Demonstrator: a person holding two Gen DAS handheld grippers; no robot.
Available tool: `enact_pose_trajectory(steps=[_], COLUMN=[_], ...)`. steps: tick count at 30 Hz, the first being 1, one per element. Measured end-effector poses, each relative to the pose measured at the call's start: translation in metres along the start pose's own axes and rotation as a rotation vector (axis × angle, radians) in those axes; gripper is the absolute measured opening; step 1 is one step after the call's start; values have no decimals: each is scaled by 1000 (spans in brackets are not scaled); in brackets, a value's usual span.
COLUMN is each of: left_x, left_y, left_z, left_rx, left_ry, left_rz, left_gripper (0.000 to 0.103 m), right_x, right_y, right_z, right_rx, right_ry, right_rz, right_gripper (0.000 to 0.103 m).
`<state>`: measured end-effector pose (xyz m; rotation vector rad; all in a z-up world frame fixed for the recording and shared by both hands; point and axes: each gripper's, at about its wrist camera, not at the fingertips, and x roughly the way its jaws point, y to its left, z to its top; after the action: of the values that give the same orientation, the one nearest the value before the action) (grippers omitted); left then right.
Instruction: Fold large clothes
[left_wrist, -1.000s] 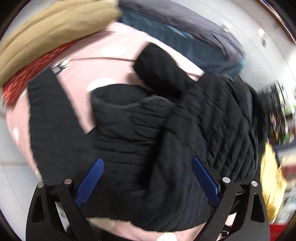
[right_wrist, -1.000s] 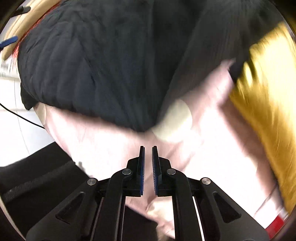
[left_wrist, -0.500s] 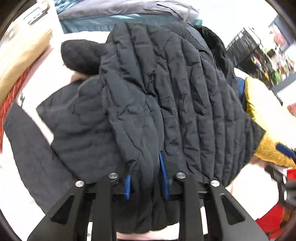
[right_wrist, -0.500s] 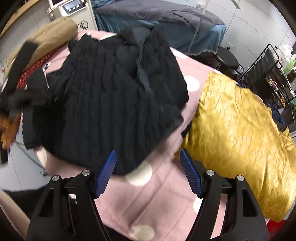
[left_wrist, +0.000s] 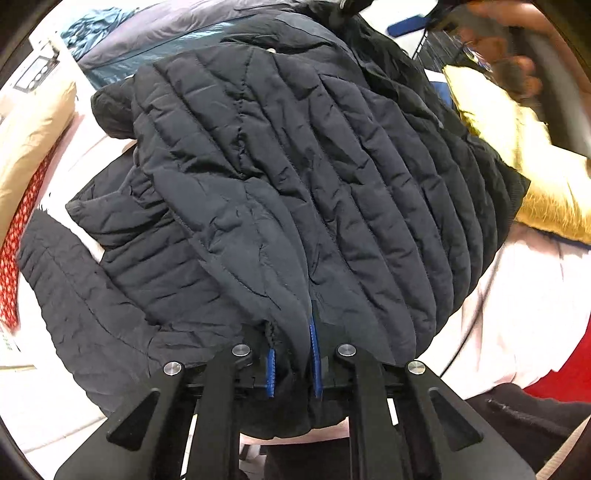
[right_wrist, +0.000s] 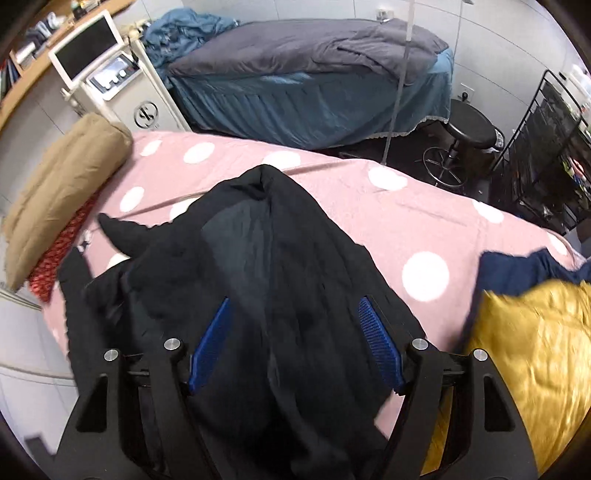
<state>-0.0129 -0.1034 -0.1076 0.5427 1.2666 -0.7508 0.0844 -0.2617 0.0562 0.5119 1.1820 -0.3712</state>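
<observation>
A black quilted jacket (left_wrist: 288, 192) lies crumpled on a pink polka-dot bedcover (left_wrist: 517, 317). My left gripper (left_wrist: 292, 363) is shut on a fold of the jacket's near edge, fabric pinched between its blue pads. In the right wrist view the jacket (right_wrist: 266, 266) shows its dark lining and hood, draped toward me. My right gripper (right_wrist: 295, 347) is open, its blue pads spread wide over the jacket's upper part, holding nothing. The right gripper and the hand holding it also show blurred at the top right of the left wrist view (left_wrist: 413, 26).
A gold garment (right_wrist: 524, 369) lies at the right on a navy cloth (right_wrist: 517, 269). A tan pillow (right_wrist: 59, 192) and red patterned cloth (right_wrist: 59, 254) lie at the left. Behind are a teal-skirted bed (right_wrist: 314, 92), a white machine (right_wrist: 107, 81), a stool (right_wrist: 469, 136) and a black rack (right_wrist: 546, 147).
My left gripper closed onto the jacket's near edge. My right gripper opened and rose from the bedcover to over the jacket's upper part.
</observation>
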Motion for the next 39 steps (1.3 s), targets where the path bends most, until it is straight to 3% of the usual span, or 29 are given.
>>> enact_pose_trajectory(steps=[1,3,5,9,15,20,23,24,25,27,32,36,39], left_x=[-3,-9,-10,-6,7,21,22,18,13,0,-33,-45,-53], left_y=[2,11,12,11,10,2,2,4,7,14,50,87,129], left_z=[-6,-23,-30,-45,-70,-87,-87,-85,-82,-78,-73,-63,-53], left_rx=[-5,-12,-16,13,93,230,250,236,213,172,24,-169,-325], left_ry=[-1,-5,-1,42,158,246,247,238,223,179,73,16,-15], left_rz=[-7,-24,-41,-82,-176,-181,-187,-193,-206,-209,-189,-120,-39], left_gripper=[12,12,12,11,11,17,25,33,39,62,67,67,67], right_x=[13,23,16,-9,-44,-59,-65,-68,-71,-79,-118,-135,-124], right_y=[2,4,0,-10,-58,-86,-86,-82,-75,-59,-17,-1,-8], right_z=[4,-2,-19,-80,-213,-273,-273,-270,-266,-261,-246,-203,-149], right_rx=[-4,13,19,-79,-84,-45,-49,-62,-98,-184,-372,-372,-309], right_ry=[31,85,71,85,251,334,326,320,328,313,225,105,26], right_rz=[-19,-18,9,-29,-120,-174,-191,-195,-212,-231,-145,-106,-90], right_gripper=[41,18,13,6,5,5,9,19,41,66,67,67,67])
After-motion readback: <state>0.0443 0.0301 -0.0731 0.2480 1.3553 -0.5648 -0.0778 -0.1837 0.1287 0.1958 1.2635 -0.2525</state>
